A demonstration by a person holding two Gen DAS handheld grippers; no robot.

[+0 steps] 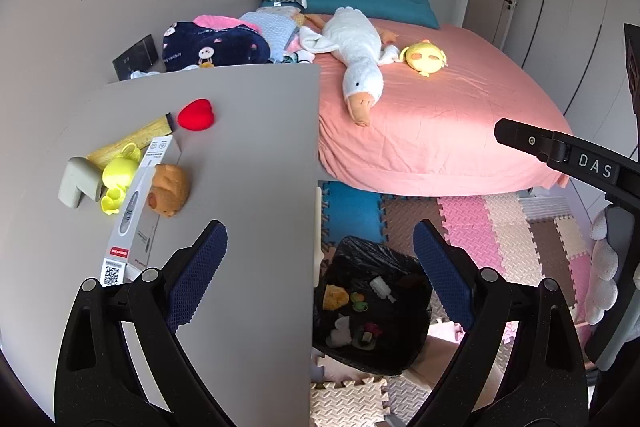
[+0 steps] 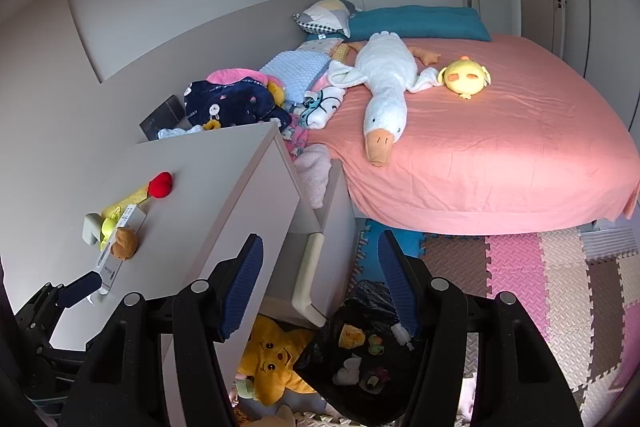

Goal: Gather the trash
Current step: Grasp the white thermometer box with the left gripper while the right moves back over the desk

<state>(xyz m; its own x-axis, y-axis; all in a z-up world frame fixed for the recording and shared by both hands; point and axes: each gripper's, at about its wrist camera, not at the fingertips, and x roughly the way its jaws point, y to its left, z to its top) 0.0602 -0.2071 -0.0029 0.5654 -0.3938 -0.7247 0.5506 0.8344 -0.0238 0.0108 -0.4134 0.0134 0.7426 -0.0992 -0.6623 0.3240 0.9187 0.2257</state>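
A bin lined with a black bag [image 1: 372,267] [image 2: 368,295] stands on the floor beside the grey table [image 1: 248,155] [image 2: 200,187]. Inside lie a yellow scrap [image 1: 335,297], a small white bottle [image 1: 382,289] and crumpled tissue [image 1: 340,331]. My left gripper [image 1: 320,271] hangs open and empty over the table's edge and the bin. My right gripper [image 2: 322,287] is open and empty above the bin. On the table rest a long white carton [image 1: 136,211], a brown plush bear [image 1: 168,189], a yellow toy [image 1: 118,175], a grey corner guard [image 1: 78,183] and a red heart [image 1: 196,114].
A bed with a pink sheet [image 1: 440,115] carries a white goose plush [image 1: 356,55], a yellow chick plush [image 1: 424,57] and piled clothes [image 1: 216,45]. Foam puzzle mats [image 1: 500,227] cover the floor. A yellow star plush [image 2: 272,359] lies under the table. An open drawer [image 2: 320,227] juts out.
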